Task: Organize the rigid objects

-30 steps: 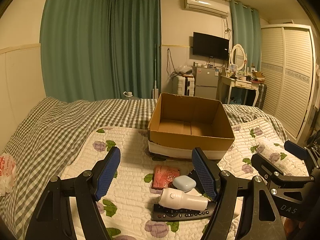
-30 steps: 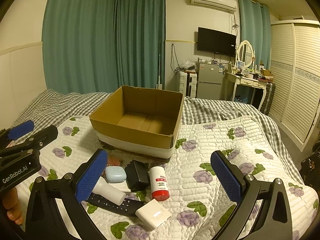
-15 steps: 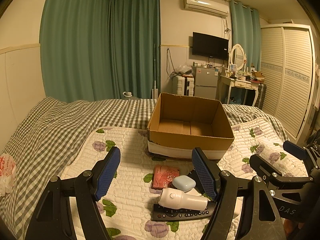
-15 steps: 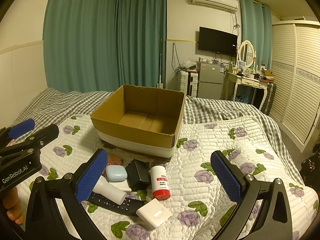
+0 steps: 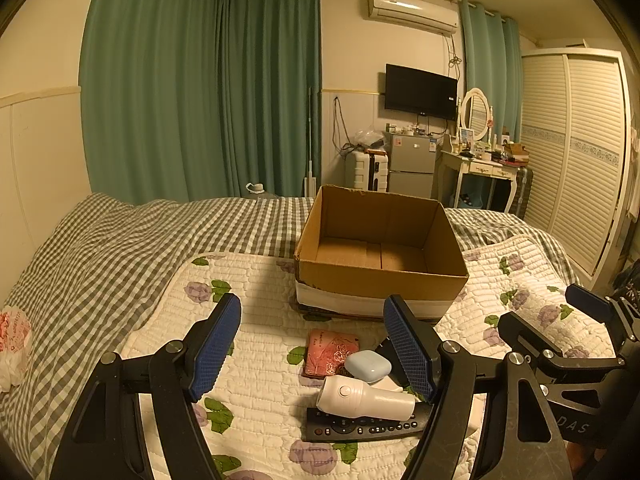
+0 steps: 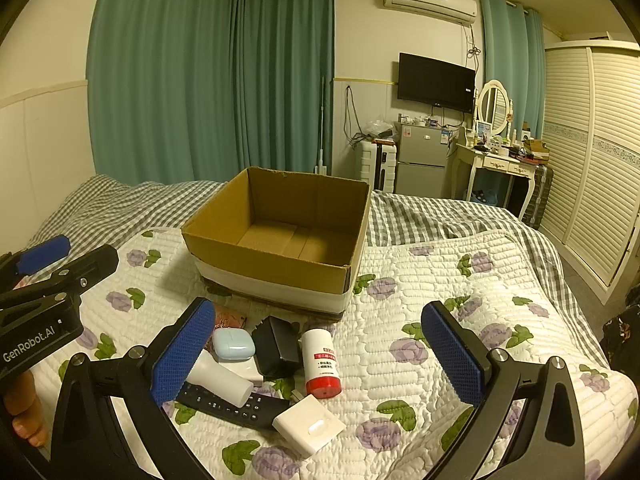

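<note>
An open empty cardboard box [image 5: 380, 276] [image 6: 280, 268] sits on the floral quilt. In front of it lie a pile of small items: a pink patterned pouch [image 5: 330, 350], a pale blue earbud case [image 5: 367, 365] [image 6: 234, 344], a white handheld device [image 5: 364, 398] [image 6: 218, 378], a black remote [image 5: 360, 428] [image 6: 236, 406], a black adapter [image 6: 276, 346], a white bottle with a red cap [image 6: 321, 362] and a flat white square box [image 6: 309, 424]. My left gripper [image 5: 312, 344] is open and empty above the pile. My right gripper [image 6: 318, 352] is open and empty over the bottle.
The quilt [image 6: 460, 320] lies over a grey checked bedspread [image 5: 100, 248]. A crumpled white and red bag [image 5: 12, 344] lies at the far left. Green curtains, a dressing table [image 6: 500, 164], a small fridge [image 6: 420, 160] and a louvred wardrobe stand beyond the bed.
Both grippers have shifted only slightly; the view has crept a little. Nothing was picked up or moved.
</note>
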Demonstrator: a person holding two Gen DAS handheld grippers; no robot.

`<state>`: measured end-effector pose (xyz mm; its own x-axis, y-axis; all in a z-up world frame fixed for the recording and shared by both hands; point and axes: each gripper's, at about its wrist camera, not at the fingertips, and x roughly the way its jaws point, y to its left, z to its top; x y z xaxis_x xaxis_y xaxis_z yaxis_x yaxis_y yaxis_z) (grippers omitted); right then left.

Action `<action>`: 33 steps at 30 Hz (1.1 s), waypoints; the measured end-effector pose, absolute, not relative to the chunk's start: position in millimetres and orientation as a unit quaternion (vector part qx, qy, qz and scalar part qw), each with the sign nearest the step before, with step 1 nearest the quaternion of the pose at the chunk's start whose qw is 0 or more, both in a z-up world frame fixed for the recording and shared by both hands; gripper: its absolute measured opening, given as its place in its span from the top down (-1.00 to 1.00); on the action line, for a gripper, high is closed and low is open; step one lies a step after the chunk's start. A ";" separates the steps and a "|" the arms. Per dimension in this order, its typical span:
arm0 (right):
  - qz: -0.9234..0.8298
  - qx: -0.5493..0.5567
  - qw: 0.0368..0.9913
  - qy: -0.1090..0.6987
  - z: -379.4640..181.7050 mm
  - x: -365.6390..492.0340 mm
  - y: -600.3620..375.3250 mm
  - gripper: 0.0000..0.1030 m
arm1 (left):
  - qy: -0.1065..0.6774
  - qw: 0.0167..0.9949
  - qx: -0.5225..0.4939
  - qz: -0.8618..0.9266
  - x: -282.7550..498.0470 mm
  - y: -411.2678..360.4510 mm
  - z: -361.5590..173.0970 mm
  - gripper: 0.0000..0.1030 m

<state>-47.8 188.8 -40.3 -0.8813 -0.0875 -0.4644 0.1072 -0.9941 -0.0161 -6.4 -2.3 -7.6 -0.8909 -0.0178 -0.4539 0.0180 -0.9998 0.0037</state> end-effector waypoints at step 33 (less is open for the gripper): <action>-0.957 0.286 0.049 0.028 -66.9 -62.8 199.4 -1.00 | 0.013 0.000 0.286 -0.958 -18.9 2.5 -36.8 -0.49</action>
